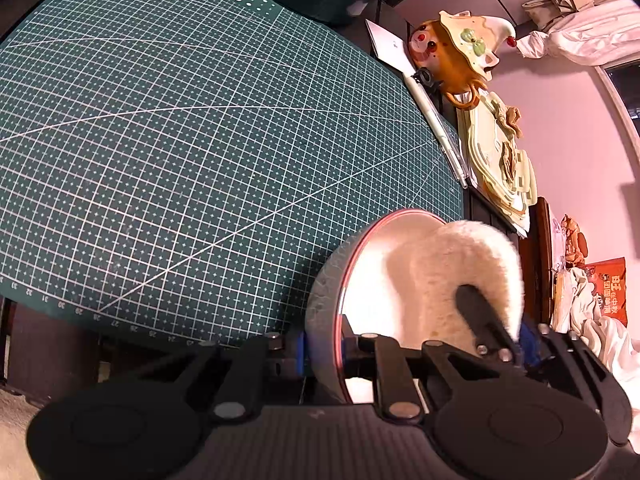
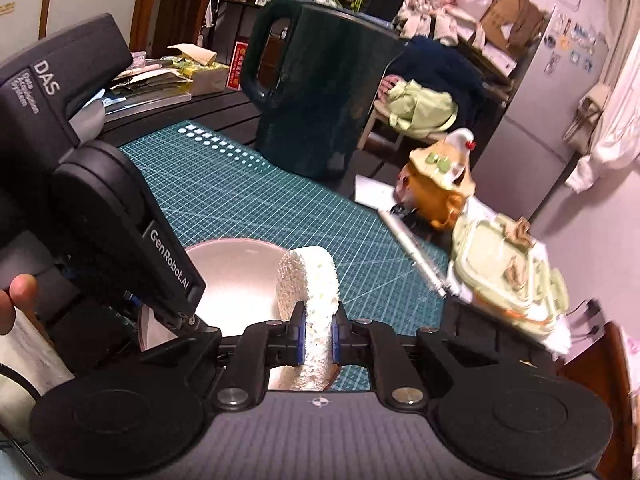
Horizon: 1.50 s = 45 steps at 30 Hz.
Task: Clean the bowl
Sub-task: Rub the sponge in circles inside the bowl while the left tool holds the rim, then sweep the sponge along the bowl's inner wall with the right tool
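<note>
1. Far left in the right wrist view: left hand-held gripper (image 2: 188,316), big and black, clamped tight on the near rim of the bowl (image 2: 236,276). Probably there to keep the bowl from sliding about while being wiped. A person's fingertip (image 2: 16,300) just peeking in at the left edge.
2. Bowl tipped up a little, down at the near edge of the green cutting mat (image 2: 248,196) on the counter. Shiny and pale inside, thin pink rim in the left wrist view (image 1: 352,272). Tilted most likely so the inside faces the sponge.
3. In the middle: right hand-held gripper (image 2: 318,340) squeezed shut on a white sponge (image 2: 310,292), blue pads pressing both sides. Sponge bent over in a curve, top end reaching into the bowl. In the left wrist view the same fluffy sponge (image 1: 452,268) fills much of the inside of the bowl, looking blurry.
4. Behind the mat: a tall dark jug (image 2: 316,84) with a handle, well apart from the bowl.
5. Off to the right: a pen (image 2: 412,256) along the mat's edge, a small bear-shaped pot (image 2: 436,192), and a pale green lidded box (image 2: 508,276). All out of the way, leaving room for scrubbing.
6. Best guess at the job: wiping in progress, more rubbing round the inside probably left to do.
</note>
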Tool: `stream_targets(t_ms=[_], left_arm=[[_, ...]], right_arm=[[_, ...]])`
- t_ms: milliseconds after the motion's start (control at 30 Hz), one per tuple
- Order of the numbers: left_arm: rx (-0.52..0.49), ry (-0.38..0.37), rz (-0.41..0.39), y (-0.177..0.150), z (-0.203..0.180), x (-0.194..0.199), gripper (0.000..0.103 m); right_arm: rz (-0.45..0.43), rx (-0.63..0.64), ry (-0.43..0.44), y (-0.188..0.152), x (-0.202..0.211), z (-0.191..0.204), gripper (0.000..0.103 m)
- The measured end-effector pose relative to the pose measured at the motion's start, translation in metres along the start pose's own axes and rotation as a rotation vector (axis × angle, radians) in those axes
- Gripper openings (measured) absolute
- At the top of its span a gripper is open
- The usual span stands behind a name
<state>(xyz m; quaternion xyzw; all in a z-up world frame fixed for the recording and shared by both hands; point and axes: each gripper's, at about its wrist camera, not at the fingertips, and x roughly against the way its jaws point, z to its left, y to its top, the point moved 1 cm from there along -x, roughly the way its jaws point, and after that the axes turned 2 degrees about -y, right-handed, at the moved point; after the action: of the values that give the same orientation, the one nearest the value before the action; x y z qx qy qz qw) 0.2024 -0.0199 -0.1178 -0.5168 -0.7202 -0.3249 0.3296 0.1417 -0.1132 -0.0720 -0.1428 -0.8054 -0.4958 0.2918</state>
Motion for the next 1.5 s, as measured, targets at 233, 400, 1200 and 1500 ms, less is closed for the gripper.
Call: stream_targets(t_ms=[233,400,1200,1500], left_arm=[[-0.002,-0.003,0.0,-0.001,0.003,0.001,0.016],[0.002,-0.004,0.002,0.0,0.003,-0.001,0.016],[0.003,-0.002,-0.003,0.002,-0.003,-0.005,0.016],[0.004,0.002,-0.003,0.004,-0.009,-0.009,0.016]], right_arm=[[-0.051,-0.048,-0.015,0.006,0.014,-0.011,0.01],[-0.047,-0.275,0.192,0.006,0.014,-0.045,0.01],[0.015,-0.339,0.235,-0.006,-0.009,-0.046,0.01],[0.004,-0.35,0.349,-0.004,-0.008,-0.038,0.01]])
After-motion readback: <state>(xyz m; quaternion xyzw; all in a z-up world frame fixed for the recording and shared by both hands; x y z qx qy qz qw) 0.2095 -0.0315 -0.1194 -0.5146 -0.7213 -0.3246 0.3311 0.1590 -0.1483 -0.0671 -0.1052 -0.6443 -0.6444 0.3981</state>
